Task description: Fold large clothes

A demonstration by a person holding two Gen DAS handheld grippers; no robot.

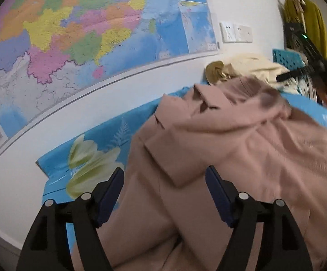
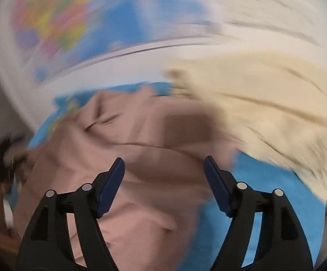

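Note:
A large dusty-pink coat point(image 1: 231, 140) lies crumpled on a blue flowered sheet point(image 1: 91, 149), its collar and lapels toward the wall. My left gripper point(image 1: 164, 178) is open and empty just above the coat's left side. The right wrist view is heavily motion-blurred; the pink coat point(image 2: 145, 140) fills its middle. My right gripper point(image 2: 163, 169) is open and empty above the coat. The right gripper also shows in the left wrist view point(image 1: 303, 70) as a dark shape at the far right.
A cream garment point(image 1: 249, 65) is heaped behind the coat, also in the right wrist view point(image 2: 265, 103). A big coloured map point(image 1: 84, 33) hangs on the white wall. A blue crate point(image 1: 285, 58), wall sockets point(image 1: 235, 32) and a yellow-green hanging garment point(image 1: 314, 22) are at the right.

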